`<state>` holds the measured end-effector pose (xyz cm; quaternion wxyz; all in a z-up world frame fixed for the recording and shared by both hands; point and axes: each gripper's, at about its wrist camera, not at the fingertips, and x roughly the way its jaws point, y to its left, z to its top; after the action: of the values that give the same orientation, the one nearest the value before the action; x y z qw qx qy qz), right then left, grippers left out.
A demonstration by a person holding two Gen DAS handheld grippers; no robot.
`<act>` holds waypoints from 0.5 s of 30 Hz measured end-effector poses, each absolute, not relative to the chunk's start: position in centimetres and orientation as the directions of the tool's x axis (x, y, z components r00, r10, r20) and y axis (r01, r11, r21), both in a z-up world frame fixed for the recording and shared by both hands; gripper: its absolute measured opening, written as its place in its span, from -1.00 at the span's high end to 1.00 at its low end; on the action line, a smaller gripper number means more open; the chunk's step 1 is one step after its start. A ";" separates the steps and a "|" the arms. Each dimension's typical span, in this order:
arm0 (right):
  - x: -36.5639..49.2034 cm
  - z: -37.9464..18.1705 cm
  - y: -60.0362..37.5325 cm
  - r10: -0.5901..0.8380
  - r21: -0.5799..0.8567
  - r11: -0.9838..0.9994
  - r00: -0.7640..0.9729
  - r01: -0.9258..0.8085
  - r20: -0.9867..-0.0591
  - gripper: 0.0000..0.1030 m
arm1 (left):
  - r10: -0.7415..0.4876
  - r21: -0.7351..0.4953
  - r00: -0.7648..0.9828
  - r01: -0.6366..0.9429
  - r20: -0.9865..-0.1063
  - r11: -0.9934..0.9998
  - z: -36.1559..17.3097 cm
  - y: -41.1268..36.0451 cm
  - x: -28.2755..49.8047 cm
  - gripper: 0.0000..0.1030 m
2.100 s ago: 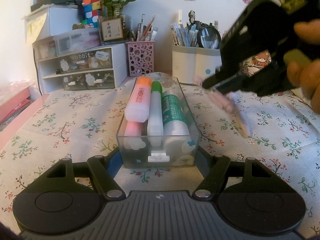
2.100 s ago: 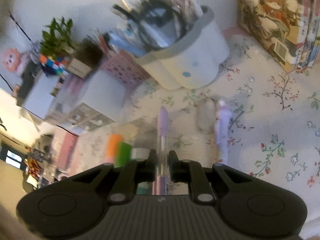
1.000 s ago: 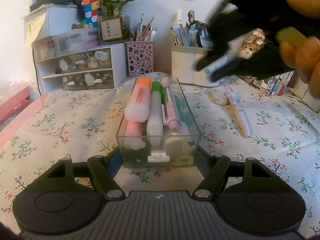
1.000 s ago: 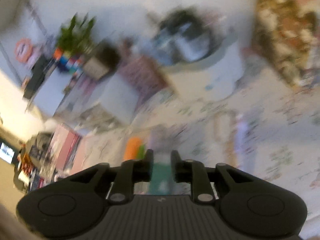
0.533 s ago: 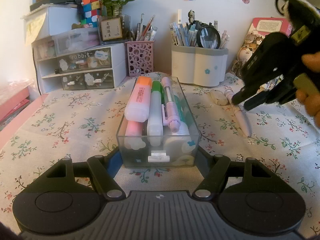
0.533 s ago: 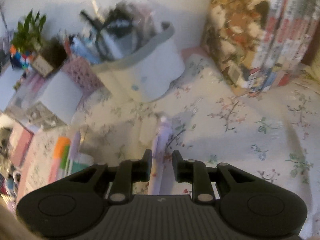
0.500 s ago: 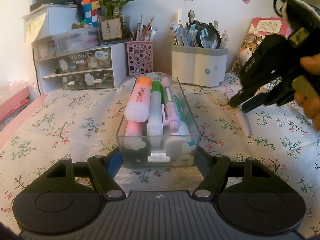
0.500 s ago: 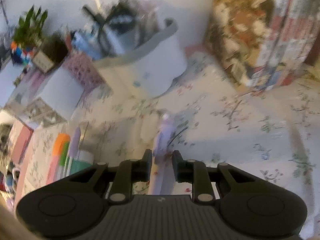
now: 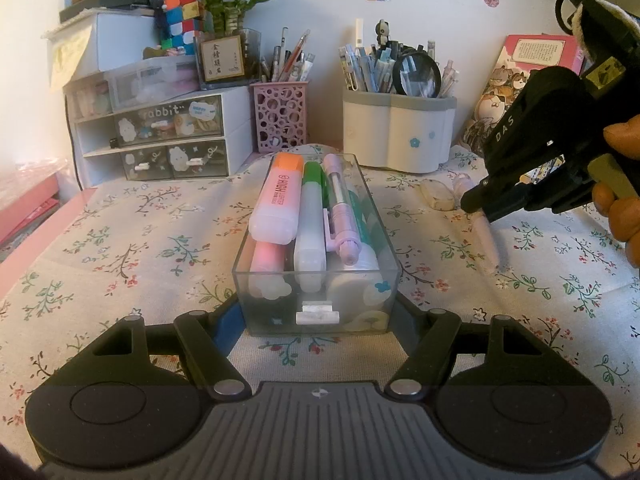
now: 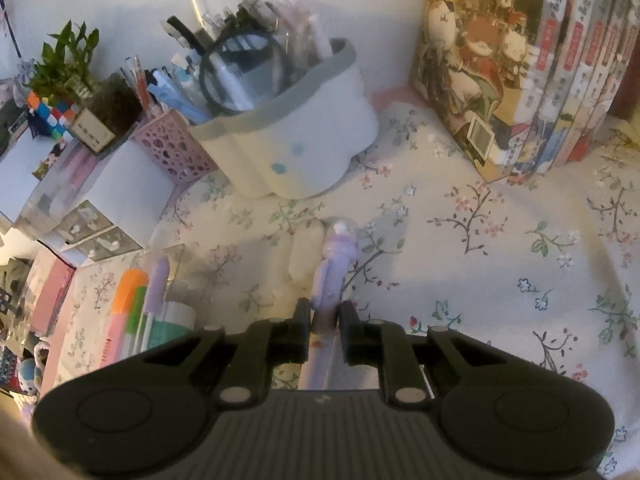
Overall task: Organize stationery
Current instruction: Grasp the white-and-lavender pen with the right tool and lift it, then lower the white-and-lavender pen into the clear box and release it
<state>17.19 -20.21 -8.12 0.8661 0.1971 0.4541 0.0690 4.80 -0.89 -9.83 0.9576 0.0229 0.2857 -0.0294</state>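
Nearest the left wrist camera, the left gripper (image 9: 316, 316) is clenched on the near end of the clear box (image 9: 276, 312), one jaw on each side wall, so the box sits on the floral counter (image 9: 120, 248) squarely between them. Inside the box, from its left wall to its right, lie an orange-capped highlighter (image 9: 278, 200) stacked on a pink one, a green-capped marker (image 9: 310, 216), a lilac pen (image 9: 340, 216) and a teal-and-white tube (image 9: 366, 240) beneath the pen.

To the right of the box, the right gripper (image 10: 324, 320), held in a person's hand (image 9: 624, 192), points down over a second lilac pen (image 10: 334, 264) that lies on the counter. That pen's barrel runs between the two jaws, which have just been closing; a sliver of gap shows on each side, so the pads do not yet press on it. A pale eraser (image 9: 437, 197) lies just beside this pen's far end, on the side toward the box.

Beyond the box, a white-and-grey pen holder (image 9: 398, 136) stands to its far right, stuffed with pens and a magnifying glass (image 9: 418, 72). A pink perforated cup (image 9: 280, 116) stands straight behind the box, and a small drawer unit (image 9: 160, 140) to its far left. Books (image 10: 540, 60) stand upright to the right of the pen holder.
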 end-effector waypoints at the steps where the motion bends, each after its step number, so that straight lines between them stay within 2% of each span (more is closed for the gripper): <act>1: 17.1 -8.0 -20.3 0.298 0.407 0.911 0.580 0.063 -0.758 0.66 | -0.043 0.027 0.835 0.069 -0.548 0.997 -9.8 -0.9 4.8 -0.40; 8: 16.2 -7.0 -19.9 0.338 0.447 0.893 0.591 0.043 -0.732 0.66 | -0.043 0.027 0.835 0.069 -0.548 0.997 -9.8 -0.9 4.8 -0.40; 15: 15.5 -3.8 -15.8 0.477 0.498 0.857 0.574 -0.133 -0.666 0.66 | -0.043 0.027 0.835 0.069 -0.549 0.997 -9.8 -0.9 4.8 -0.40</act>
<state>15.46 -15.76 -3.79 0.8640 0.2013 0.4264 0.1764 4.80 -0.90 -9.83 0.9576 0.0229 0.2858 -0.0293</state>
